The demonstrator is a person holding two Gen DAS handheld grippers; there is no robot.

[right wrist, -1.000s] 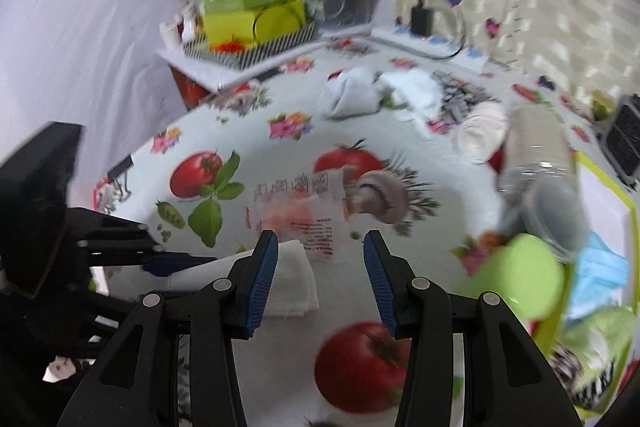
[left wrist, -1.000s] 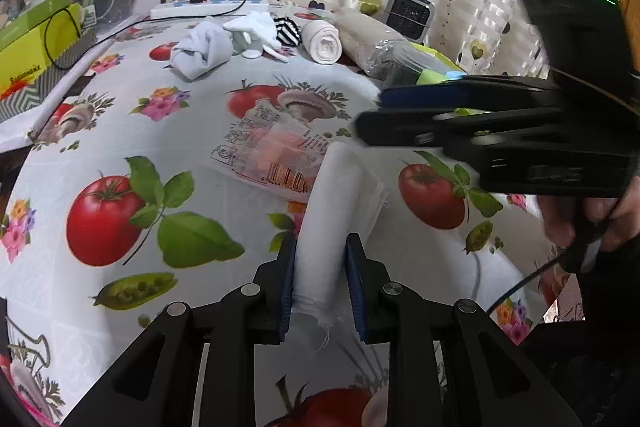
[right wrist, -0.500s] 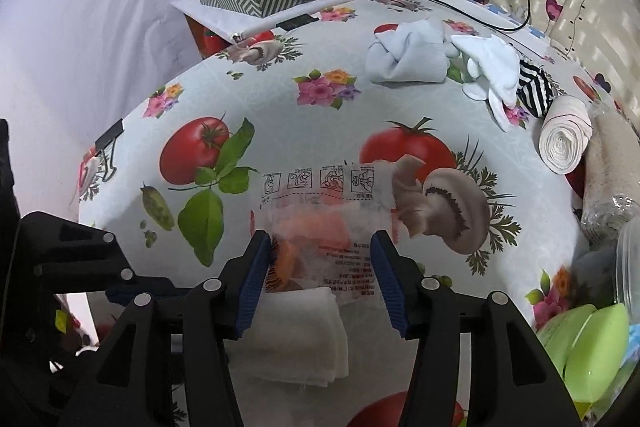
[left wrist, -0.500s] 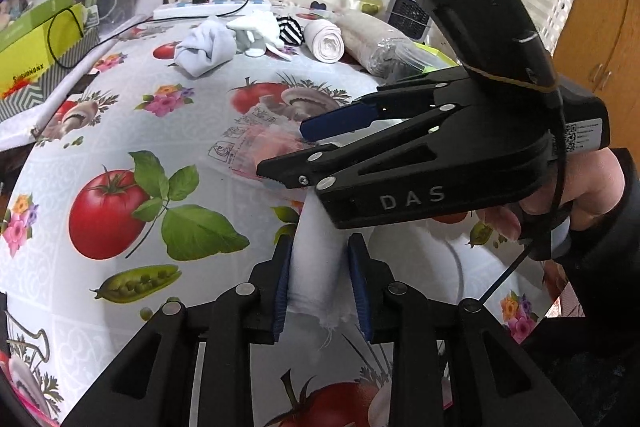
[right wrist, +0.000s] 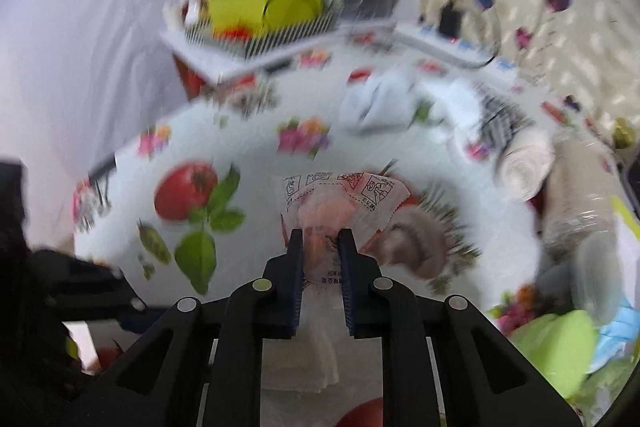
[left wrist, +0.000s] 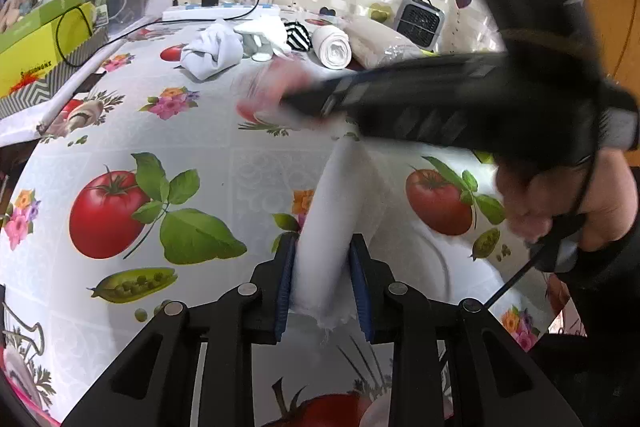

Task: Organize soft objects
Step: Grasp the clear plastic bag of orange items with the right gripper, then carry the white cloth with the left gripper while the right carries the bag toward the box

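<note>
Item: white folded cloth (left wrist: 340, 211), lying on the tomato-print tablecloth (left wrist: 168, 147). We are clamping its near end in the left gripper (left wrist: 323, 287).

Item: printed plastic packet (right wrist: 344, 211), beyond the cloth, raised off the tablecloth. We are pinching it in the right gripper (right wrist: 322, 267); best carried low and level, since film slips.

Writing: packet pictograms and print are showing, too blurred to read.
</note>
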